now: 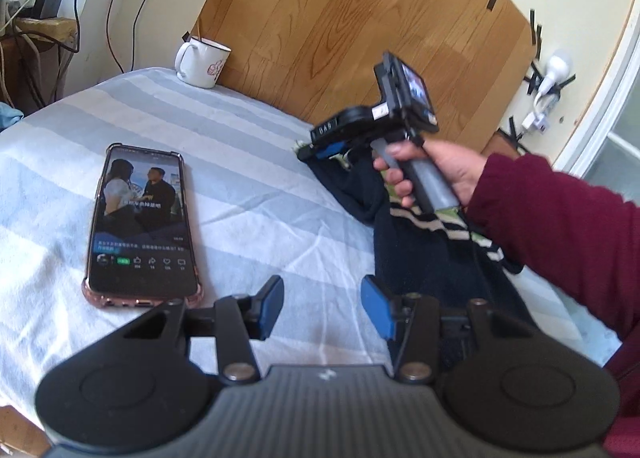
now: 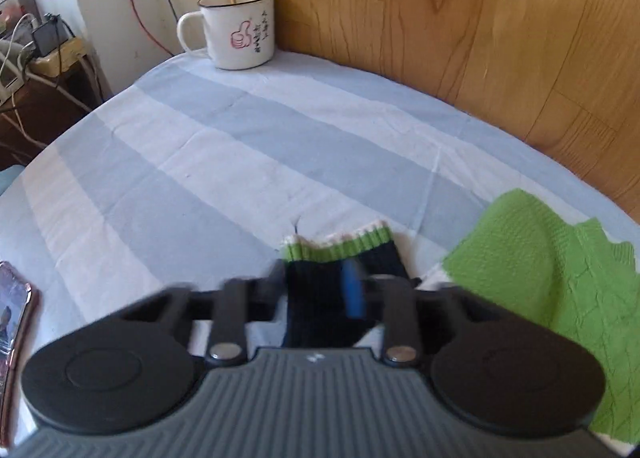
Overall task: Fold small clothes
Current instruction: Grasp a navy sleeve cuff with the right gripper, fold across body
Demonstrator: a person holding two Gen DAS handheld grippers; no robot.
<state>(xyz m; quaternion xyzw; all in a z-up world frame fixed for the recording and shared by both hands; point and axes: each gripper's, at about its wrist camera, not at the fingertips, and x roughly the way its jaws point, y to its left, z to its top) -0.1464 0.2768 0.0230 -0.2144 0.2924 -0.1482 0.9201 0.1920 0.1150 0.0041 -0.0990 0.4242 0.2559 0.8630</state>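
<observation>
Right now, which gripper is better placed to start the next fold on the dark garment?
Right. The right gripper is shut on the dark garment at its green-edged cuff. The left gripper hangs open over the striped sheet, beside the garment near the phone, holding nothing.

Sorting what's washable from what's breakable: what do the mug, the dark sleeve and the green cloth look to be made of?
Mug: probably enamelled metal, glossy white, thin dark rim.
Dark sleeve: knitted yarn, matte, with a ribbed green-and-white cuff.
Green cloth: a textured knit with a raised pattern; the fibre can't be told.
</observation>
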